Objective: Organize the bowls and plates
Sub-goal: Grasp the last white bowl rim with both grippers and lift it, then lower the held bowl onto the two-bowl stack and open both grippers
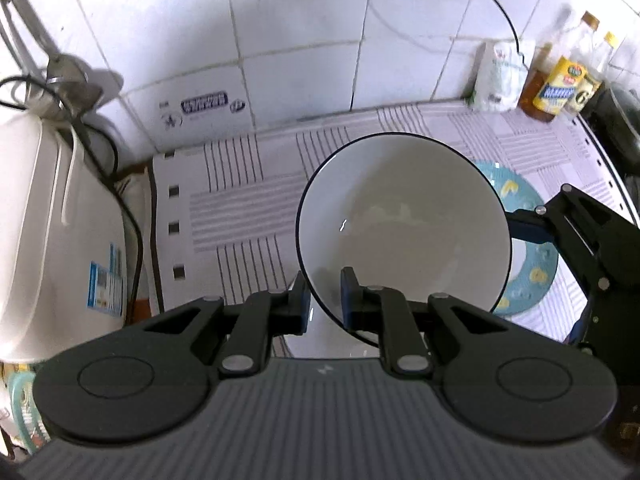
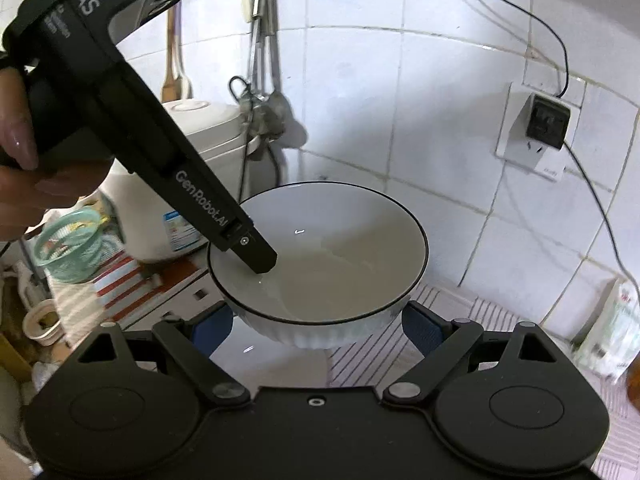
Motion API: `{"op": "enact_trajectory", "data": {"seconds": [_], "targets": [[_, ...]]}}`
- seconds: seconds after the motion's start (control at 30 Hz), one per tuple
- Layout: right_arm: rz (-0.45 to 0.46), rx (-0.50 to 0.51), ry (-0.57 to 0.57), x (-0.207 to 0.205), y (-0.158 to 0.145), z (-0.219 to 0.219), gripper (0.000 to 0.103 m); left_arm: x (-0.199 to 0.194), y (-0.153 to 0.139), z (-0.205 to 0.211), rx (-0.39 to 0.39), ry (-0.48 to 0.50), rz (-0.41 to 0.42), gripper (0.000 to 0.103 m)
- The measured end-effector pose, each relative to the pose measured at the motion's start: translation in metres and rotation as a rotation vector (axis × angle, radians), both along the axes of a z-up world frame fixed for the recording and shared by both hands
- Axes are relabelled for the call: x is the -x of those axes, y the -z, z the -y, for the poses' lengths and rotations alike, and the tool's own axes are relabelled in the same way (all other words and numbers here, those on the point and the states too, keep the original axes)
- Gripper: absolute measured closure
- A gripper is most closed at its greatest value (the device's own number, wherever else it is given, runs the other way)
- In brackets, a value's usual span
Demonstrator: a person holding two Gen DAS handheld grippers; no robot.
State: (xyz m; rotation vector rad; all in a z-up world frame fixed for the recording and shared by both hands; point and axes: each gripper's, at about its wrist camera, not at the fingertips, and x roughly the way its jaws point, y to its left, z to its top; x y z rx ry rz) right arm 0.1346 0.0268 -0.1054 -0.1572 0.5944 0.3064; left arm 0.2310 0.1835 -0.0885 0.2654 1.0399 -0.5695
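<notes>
Left tool (image 1: pixel 325 300) clamps rim of white, black-edged bowl (image 1: pixel 404 216); right tool (image 2: pixel 316 320) spread wide.

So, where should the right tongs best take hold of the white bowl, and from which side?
Probably the rim nearest the right tongs, opposite where the left tongs already pinch it. The white bowl is too wide to span, so one finger should go inside and one against the ribbed outer wall, coming in from the side.

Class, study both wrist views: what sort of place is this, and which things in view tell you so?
Most likely a home kitchen counter. White tiled wall, yellow-labelled condiment bottles in the corner, a white rice cooker, and a white black-rimmed bowl pinched at its rim by the left gripper.
</notes>
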Motion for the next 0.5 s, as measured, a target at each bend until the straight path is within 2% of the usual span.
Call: {"op": "enact_trajectory", "data": {"seconds": [0.13, 0.3, 0.5], "targets": [[-0.041, -0.042, -0.004, 0.007, 0.005, -0.008, 0.009, 0.002, 0.008, -0.007, -0.026, -0.009, -0.027, 0.090], [-0.106, -0.152, -0.014, 0.008, 0.017, -0.006, 0.009, 0.003, 0.022, -0.013, -0.055, -0.016, -0.052, 0.090], [-0.156, -0.207, -0.027, 0.011, 0.034, -0.011, 0.009, -0.003, 0.044, -0.015, -0.082, -0.030, -0.102, 0.089]]}}
